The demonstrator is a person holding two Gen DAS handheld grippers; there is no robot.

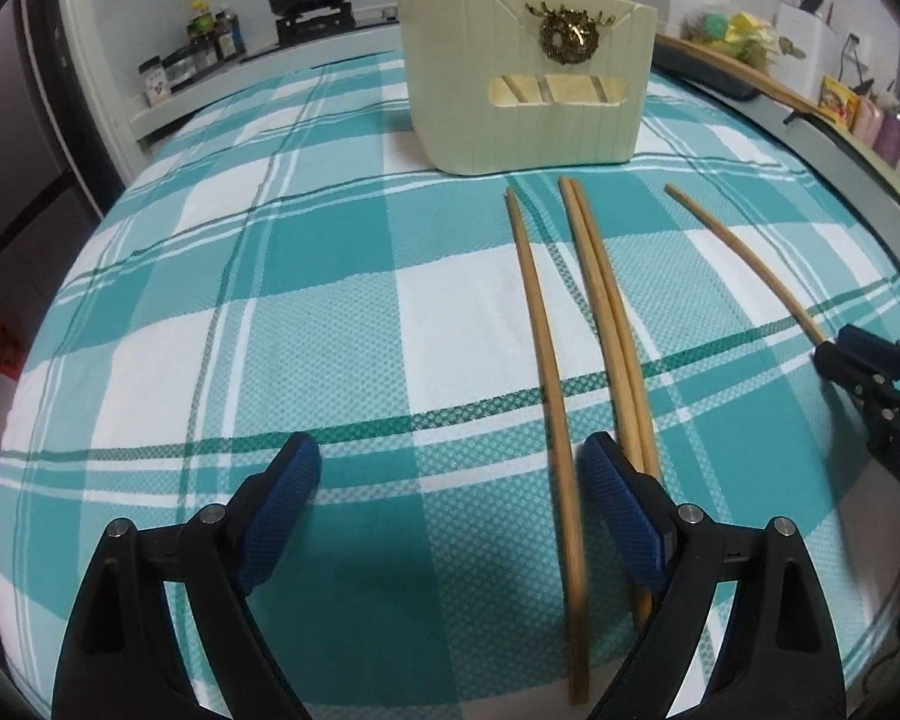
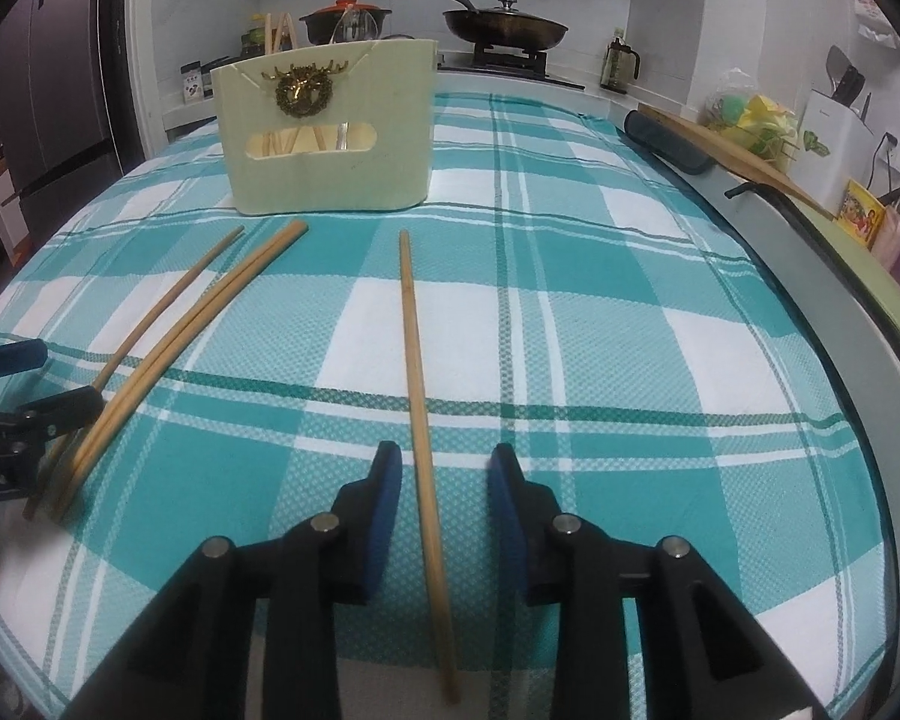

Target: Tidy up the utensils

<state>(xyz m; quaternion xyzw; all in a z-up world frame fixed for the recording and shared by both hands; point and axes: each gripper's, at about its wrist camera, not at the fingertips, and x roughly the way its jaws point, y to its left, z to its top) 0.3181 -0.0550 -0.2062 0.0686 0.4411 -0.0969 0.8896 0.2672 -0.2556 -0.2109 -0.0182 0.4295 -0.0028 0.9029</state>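
- Four loose chopsticks lie on the checked tablecloth (image 2: 570, 330), all pointing roughly toward the cream utensil holder (image 2: 330, 144) that stands near the far edge of the table; a few sticks already stand in it, showing above its rim and through its slot.
- The right gripper (image 2: 444, 468) sits low over the cloth with its jaws apart, straddling the single chopstick (image 2: 417, 372) that lies apart from the others, toward the right edge. Neither blue pad (image 2: 384, 504) looks to be touching the wood yet.
- The left gripper (image 1: 450, 468) is spread wide and holds nothing. The leftmost chopstick (image 1: 549, 372) runs between its fingers, close to the right-hand one, while the touching pair (image 1: 609, 324) passes just outside that finger.
- The step in hand, I'd say, is the right-side pickup. To do it well, centre the stick between the pads and close squarely across it, so it doesn't roll or pivot.
- The grip looks set toward the near end; that leaves a long lever, so lift gently and keep the stick level before tipping it.
- Carry the far tip up over the holder's rim, then lower it in among the standing sticks rather than dropping it.
- The left side should shift so its stick is centred, not crowded against one pad.
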